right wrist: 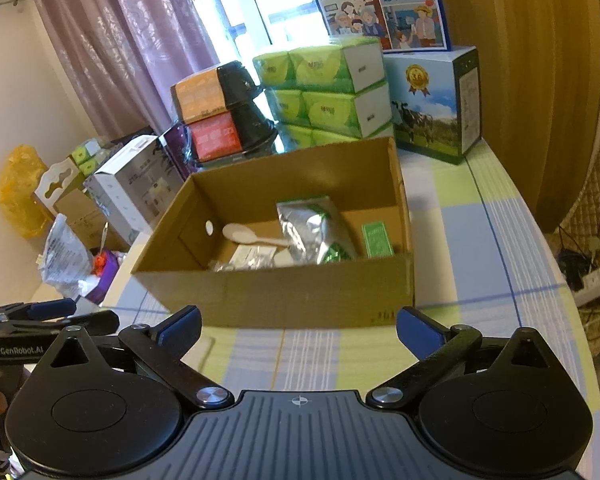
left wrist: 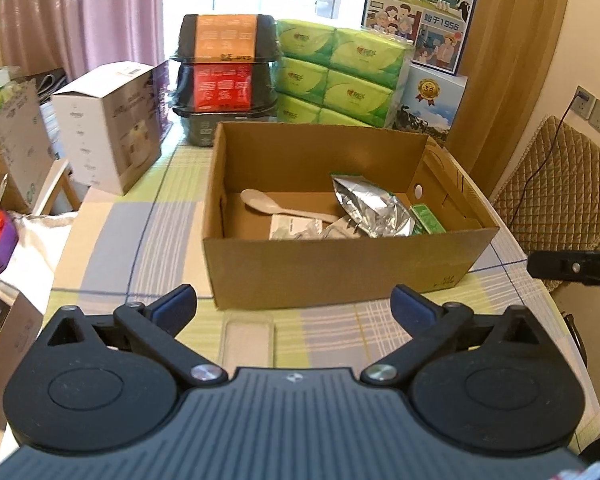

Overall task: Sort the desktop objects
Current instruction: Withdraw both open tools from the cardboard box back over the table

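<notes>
An open cardboard box (left wrist: 340, 268) (right wrist: 284, 300) stands on the checked tablecloth just ahead of both grippers. Inside it lie a white spoon (left wrist: 276, 204) (right wrist: 248, 236), a silver foil pouch (left wrist: 370, 204) (right wrist: 312, 228), a small green packet (left wrist: 428, 218) (right wrist: 376, 240) and flat clear sachets (left wrist: 296, 228) (right wrist: 252, 258). A clear flat case (left wrist: 246, 338) rests on the cloth between the box and my left gripper (left wrist: 294, 306), which is open and empty. My right gripper (right wrist: 298, 328) is open too, nothing between its fingers.
Behind the box are stacked black food tubs (left wrist: 226, 76), green tissue packs (left wrist: 340, 76) and blue milk cartons (right wrist: 432, 104). A white appliance box (left wrist: 108, 132) stands at the left. The table edge curves off at the right, beside a padded chair (left wrist: 556, 184).
</notes>
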Demonstrator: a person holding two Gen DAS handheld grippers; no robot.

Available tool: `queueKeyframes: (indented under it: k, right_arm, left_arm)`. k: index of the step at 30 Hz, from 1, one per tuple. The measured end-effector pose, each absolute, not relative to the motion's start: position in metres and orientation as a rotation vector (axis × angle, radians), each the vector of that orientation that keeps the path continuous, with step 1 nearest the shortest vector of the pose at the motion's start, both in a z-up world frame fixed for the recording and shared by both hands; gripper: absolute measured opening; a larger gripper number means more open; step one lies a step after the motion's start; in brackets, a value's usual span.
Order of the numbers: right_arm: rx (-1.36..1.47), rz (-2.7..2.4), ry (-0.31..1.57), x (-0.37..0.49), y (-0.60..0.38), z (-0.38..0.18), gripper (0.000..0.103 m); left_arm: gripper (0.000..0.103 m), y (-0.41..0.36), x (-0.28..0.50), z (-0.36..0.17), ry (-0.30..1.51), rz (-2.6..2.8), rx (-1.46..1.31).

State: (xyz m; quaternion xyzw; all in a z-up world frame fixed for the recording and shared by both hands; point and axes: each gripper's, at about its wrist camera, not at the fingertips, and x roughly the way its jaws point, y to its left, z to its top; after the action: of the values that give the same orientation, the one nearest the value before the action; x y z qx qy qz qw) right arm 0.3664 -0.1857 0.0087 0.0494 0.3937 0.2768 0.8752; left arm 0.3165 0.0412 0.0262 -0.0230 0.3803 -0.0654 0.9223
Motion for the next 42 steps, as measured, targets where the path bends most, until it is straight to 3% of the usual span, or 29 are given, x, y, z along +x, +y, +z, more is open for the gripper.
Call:
queueKeyframes:
  k: [24,42]
  right_arm:
    - [0.11,0.56,0.82,0.247,-0.218,-0.015,0.101]
    - [-0.18,0.748,0.774,0.247,-0.167,-0.08,0.1]
  left_arm:
    - [0.102,0.058,0.219,0.019,0.783,-0.039,-0.055]
    - [0.102,0.08,0.247,-0.052,0.838,-0.031,-0.015]
